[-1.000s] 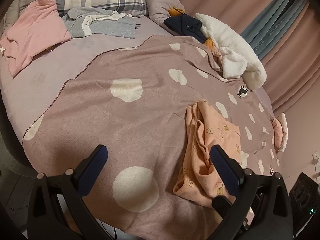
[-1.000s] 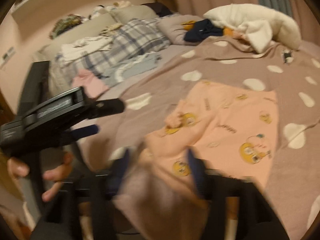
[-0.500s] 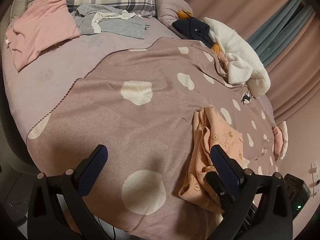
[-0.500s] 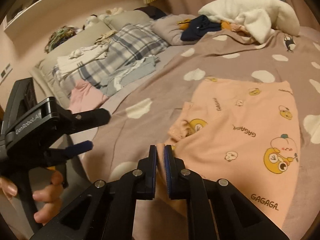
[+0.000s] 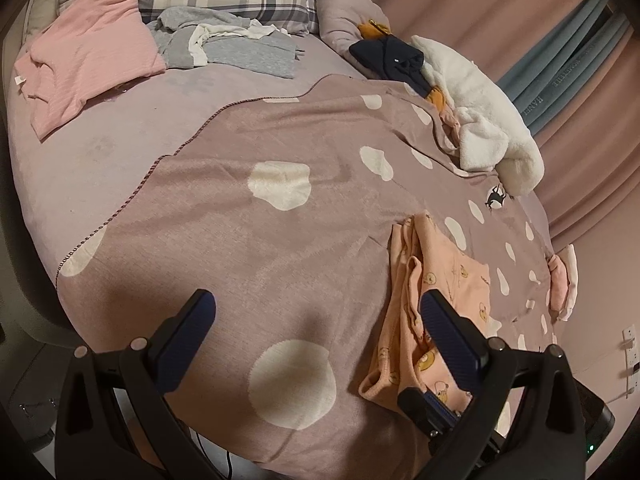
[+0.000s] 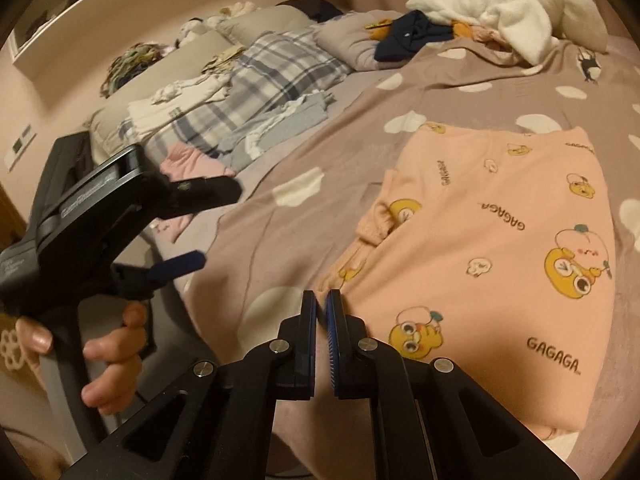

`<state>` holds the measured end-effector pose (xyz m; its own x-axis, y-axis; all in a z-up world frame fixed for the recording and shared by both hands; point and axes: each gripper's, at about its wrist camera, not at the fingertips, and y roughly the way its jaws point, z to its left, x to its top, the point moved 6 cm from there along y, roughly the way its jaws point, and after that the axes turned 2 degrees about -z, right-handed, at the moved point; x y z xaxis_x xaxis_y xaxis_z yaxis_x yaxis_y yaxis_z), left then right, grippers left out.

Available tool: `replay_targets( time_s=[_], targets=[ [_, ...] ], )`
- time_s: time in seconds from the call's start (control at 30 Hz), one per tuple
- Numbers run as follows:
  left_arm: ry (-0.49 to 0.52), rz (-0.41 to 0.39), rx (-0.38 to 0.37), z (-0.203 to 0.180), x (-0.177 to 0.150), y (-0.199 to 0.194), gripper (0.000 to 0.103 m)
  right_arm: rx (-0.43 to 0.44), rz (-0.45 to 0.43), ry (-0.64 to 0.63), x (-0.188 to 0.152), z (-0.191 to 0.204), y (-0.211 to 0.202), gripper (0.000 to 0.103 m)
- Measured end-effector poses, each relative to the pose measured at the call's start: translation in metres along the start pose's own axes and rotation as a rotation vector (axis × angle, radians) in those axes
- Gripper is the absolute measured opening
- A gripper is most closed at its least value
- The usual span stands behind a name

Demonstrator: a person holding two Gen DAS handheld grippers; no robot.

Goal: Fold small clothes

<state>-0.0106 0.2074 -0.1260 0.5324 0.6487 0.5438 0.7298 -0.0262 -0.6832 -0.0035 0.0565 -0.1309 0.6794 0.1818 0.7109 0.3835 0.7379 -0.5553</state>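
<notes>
At the left, the left gripper point(image 6: 188, 228), black with blue pads, is held by a hand point(image 6: 108, 360) off the near edge of the bed; its jaws are spread wide, nothing between them. The right gripper point(image 6: 322, 312) is pinched narrow on the near left corner of the peach cartoon-print cotton garment point(image 6: 492, 264). That garment is spread flat on the mauve cloud-patterned blanket point(image 6: 328, 184), near its front edge.

Open blanket point(image 5: 280, 264) left of the peach top point(image 6: 500, 248); white fleece pile point(image 5: 480, 120) blocks the far edge.
</notes>
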Motion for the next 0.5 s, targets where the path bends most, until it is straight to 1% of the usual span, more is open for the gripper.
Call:
replay_targets(
  time_s=[0.03, 0.1, 0.13, 0.17, 0.2, 0.23, 0.27, 0.3, 0.33, 0.4, 0.43, 0.5],
  targets=[
    [0.004, 0.001, -0.002, -0.002, 0.0, 0.001, 0.102, -0.002, 0.004, -0.001, -0.002, 0.002, 0.0, 0.008],
    [0.011, 0.001, -0.013, -0.006, -0.001, 0.001, 0.102, 0.028, 0.016, 0.007, -0.005, 0.004, 0.001, 0.008],
    [0.013, 0.002, -0.023, -0.009, -0.002, 0.001, 0.102, 0.1, 0.046, 0.023, -0.009, 0.008, 0.003, 0.002],
    [0.013, 0.006, -0.031, -0.011, -0.003, 0.002, 0.102, 0.162, 0.075, 0.04, -0.014, 0.014, 0.005, 0.002],
    [0.012, 0.012, -0.036, -0.012, -0.004, 0.003, 0.102, 0.174, 0.1, 0.018, -0.019, 0.021, 0.007, 0.002],
    [0.014, 0.021, -0.038, -0.014, -0.006, 0.005, 0.102, 0.139, 0.107, -0.026, -0.023, 0.025, 0.008, 0.002],
    [0.02, 0.026, -0.036, -0.016, -0.007, 0.006, 0.102, 0.052, 0.106, -0.105, -0.027, 0.028, 0.009, 0.002],
    [0.03, 0.031, -0.031, -0.018, -0.009, 0.007, 0.102, -0.003, 0.11, -0.148, -0.031, 0.028, 0.01, 0.002],
    [0.045, 0.034, -0.025, -0.02, -0.011, 0.007, 0.102, -0.011, 0.128, -0.161, -0.034, 0.028, 0.011, 0.002],
    [0.067, 0.033, -0.018, -0.023, -0.013, 0.008, 0.102, 0.021, 0.163, -0.124, -0.038, 0.023, 0.009, 0.002],
    [0.071, 0.033, -0.015, -0.024, -0.014, 0.009, 0.102, 0.012, 0.167, -0.115, -0.038, 0.02, 0.006, 0.002],
    [0.074, 0.04, -0.016, -0.027, -0.016, 0.011, 0.102, -0.015, 0.148, -0.122, -0.033, 0.014, -0.003, 0.009]
  ],
)
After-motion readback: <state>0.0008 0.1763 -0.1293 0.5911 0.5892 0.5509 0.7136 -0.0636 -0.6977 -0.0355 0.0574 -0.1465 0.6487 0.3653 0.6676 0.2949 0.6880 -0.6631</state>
